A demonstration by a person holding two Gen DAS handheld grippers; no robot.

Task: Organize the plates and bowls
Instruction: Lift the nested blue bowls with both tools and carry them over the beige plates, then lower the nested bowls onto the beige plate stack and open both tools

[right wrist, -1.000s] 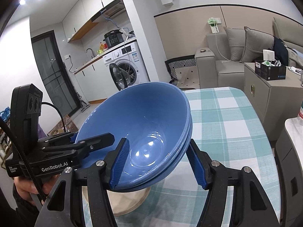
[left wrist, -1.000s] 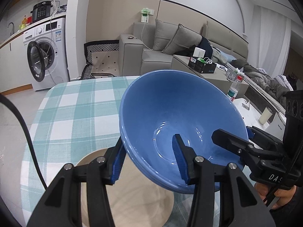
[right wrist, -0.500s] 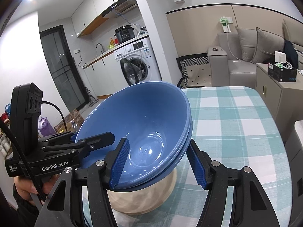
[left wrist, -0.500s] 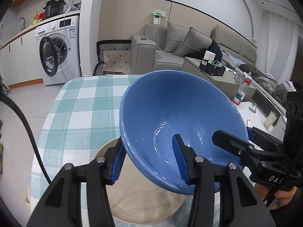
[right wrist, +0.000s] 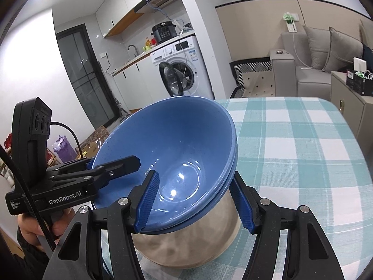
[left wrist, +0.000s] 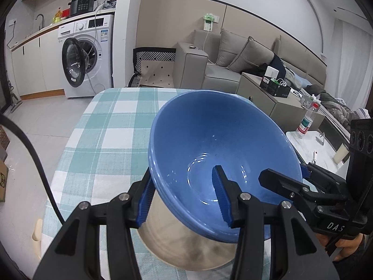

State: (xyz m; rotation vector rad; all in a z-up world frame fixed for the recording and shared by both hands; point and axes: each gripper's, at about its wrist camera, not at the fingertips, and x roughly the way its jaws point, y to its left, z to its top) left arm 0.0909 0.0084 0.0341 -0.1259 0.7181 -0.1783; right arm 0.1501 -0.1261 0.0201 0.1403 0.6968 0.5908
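I am carrying a stack of glossy blue ceramic bowls (left wrist: 223, 158), nested one inside another, and I am gripping it from two sides. My left tongs (left wrist: 181, 200) are pinching the near rim, one ribbed blue pad outside the wall and the other inside the basin. My right tongs (right wrist: 195, 200) are clamping the opposite rim the same way, their outer pad pressing where the stacked rims show as layered lips. Gripping both sides is keeping the stack from tipping or sliding apart, I judge, since one pinch on a sloping wall would let the weight swing.

The bowls are tilting with their mouth facing away from me, hanging above a round pale wooden board (right wrist: 186, 252) that is lying on the bench (left wrist: 112, 126), which is wearing a teal and white checked cloth. I cannot tell whether the bowls' foot is already touching the board, because the bowl is hiding the gap. The board looks like the landing spot, so I judge the stack needs levelling before it settles.

The board is lying near the bench's near end, so I am minding that edge. Beyond the bowls the checked cloth is running clear to the far edge, leaving open room ahead and to both sides. Past the bench, a white washing machine (left wrist: 86, 56) with its door ajar and a grey sofa (left wrist: 223, 65) are standing well apart from my work.
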